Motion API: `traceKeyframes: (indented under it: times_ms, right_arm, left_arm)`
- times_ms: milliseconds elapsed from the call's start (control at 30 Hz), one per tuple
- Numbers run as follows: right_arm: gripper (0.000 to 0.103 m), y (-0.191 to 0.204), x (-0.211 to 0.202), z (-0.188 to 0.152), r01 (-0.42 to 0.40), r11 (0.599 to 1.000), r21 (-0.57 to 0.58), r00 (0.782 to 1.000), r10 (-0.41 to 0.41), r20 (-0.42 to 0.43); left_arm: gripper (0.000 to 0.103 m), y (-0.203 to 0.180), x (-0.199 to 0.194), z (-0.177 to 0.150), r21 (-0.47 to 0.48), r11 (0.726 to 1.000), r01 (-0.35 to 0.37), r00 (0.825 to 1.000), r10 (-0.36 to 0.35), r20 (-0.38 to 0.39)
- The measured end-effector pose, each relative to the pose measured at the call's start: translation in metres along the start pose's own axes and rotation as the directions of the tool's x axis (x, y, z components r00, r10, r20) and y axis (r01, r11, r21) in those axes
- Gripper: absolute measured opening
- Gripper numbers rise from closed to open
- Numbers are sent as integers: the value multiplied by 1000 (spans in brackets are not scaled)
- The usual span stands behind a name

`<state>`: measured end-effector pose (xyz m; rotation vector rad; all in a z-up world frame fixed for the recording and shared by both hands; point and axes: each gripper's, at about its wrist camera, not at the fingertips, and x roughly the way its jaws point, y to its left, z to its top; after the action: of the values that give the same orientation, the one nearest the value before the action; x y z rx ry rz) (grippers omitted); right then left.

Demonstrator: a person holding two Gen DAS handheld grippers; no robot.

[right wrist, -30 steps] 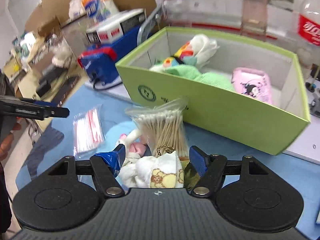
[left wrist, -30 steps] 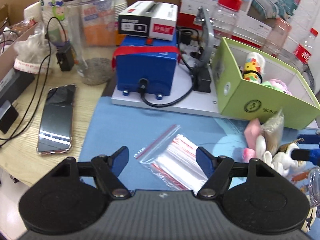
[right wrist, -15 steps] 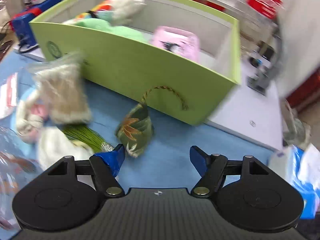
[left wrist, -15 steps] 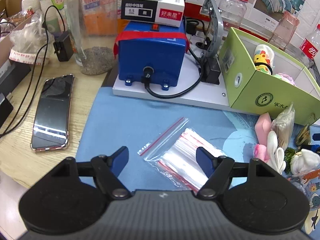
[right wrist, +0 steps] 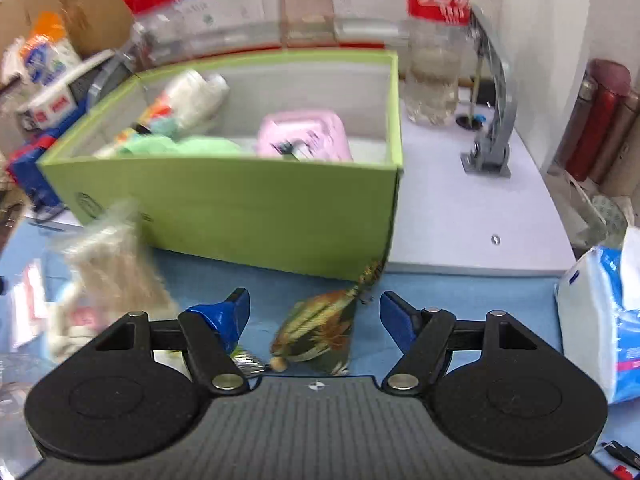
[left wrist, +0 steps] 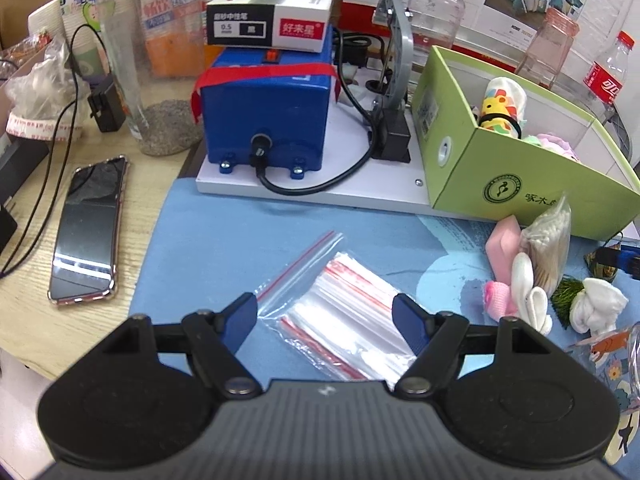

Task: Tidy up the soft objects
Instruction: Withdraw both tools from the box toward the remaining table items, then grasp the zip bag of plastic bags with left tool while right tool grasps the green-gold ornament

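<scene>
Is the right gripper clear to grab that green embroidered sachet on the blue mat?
Probably yes. The right gripper is open with the sachet lying between its fingers, nothing covering it; the green box sits just behind.

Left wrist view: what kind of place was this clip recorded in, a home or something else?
Probably a cluttered office or lab workbench, not a tidy home: a blue machine bolted to a white base plate, a phone beside trailing cables, and cardboard boxes along the back. The green box of soft items looks staged.
</scene>
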<state>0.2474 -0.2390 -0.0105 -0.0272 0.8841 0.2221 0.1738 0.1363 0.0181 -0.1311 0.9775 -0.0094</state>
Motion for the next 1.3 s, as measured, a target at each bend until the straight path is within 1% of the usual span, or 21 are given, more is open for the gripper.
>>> traceKeyframes:
  times_ms: [67, 100, 133, 200, 267, 300, 400, 467, 533, 633, 700, 800, 833, 867, 967, 1033, 1133, 1167, 1233, 1267, 1300]
  right_arm:
    - [59, -3, 9, -5, 34, 999, -9, 999, -34, -26]
    - [59, -8, 6, -10, 22, 1000, -10, 1000, -22, -6]
    - [59, -14, 2, -13, 32, 999, 4, 999, -32, -11]
    - [59, -26, -8, -23, 85, 996, 23, 996, -85, -12]
    - [59, -34, -19, -33, 129, 990, 57, 991, -130, 14]
    - [59, -36, -26, -39, 122, 989, 80, 991, -126, 39]
    - [59, -40, -47, -56, 23, 988, 155, 991, -42, 125]
    - [59, -39, -57, -67, -6, 982, 189, 984, -28, 179]
    - [59, -39, -66, -78, -18, 976, 218, 975, -31, 219]
    - [59, -38, -75, -93, -55, 963, 266, 963, -19, 268]
    - [59, -37, -80, -104, -97, 948, 303, 954, 1, 300]
    - [59, -38, -87, -118, -152, 923, 354, 942, 27, 335]
    - [59, -39, -90, -123, -159, 916, 368, 939, 26, 342]
    - [59, -40, -93, -126, -160, 912, 379, 938, 21, 346]
    - [60, -44, -95, -130, -144, 905, 401, 941, 1, 337]
    - [60, -46, -98, -132, -135, 903, 408, 940, -13, 340]
    - [60, -48, -100, -134, -133, 901, 413, 937, -21, 348]
    - [60, -48, -100, -133, -136, 901, 411, 936, -19, 352]
    - [60, -47, -98, -130, -134, 909, 396, 936, -14, 351]
    - [60, -46, -95, -127, -126, 916, 380, 939, -14, 343]
    - [60, -44, -93, -124, -119, 924, 363, 942, -11, 336]
  left_arm:
    - [75, 1, -4, -3, 6, 1000, -3, 1000, 3, 5]
    - [75, 3, -6, -4, 7, 1000, -3, 1000, 3, 8]
    - [76, 6, -7, -6, 3, 1000, -5, 1000, 5, 9]
    - [76, 12, -6, -7, -27, 1000, -5, 1000, 5, 6]
    - [76, 16, -2, -7, -66, 998, 20, 1000, -20, -5]
    - [76, 16, 0, -7, -84, 996, 37, 999, -38, -13]
    - [76, 16, 10, -12, -147, 986, 82, 994, -92, -59]
    - [76, 17, 13, -20, -191, 977, 96, 991, -112, -74]
    - [76, 16, 14, -29, -218, 970, 105, 988, -127, -92]
    - [77, 13, 7, -38, -229, 968, 105, 988, -127, -86]
    - [79, 10, 6, -35, -234, 965, 119, 987, -141, -81]
    - [80, 6, 18, -25, -235, 966, 108, 986, -135, -99]
    - [83, 4, 22, -21, -230, 967, 107, 987, -132, -94]
    - [84, 2, 25, -17, -225, 969, 101, 988, -124, -89]
    - [91, -1, 37, 2, -206, 974, 94, 991, -112, -79]
    - [92, -5, 49, 17, -187, 979, 79, 991, -97, -90]
    - [92, -18, 58, 28, -139, 990, 21, 994, -36, -104]
    - [92, -24, 59, 26, -113, 994, -2, 995, -10, -104]
    - [92, -36, 60, 17, -31, 998, -63, 994, 60, -95]
    - [93, -40, 60, 11, 9, 996, -94, 991, 95, -90]
    - [93, -43, 58, 6, 29, 994, -109, 991, 111, -76]
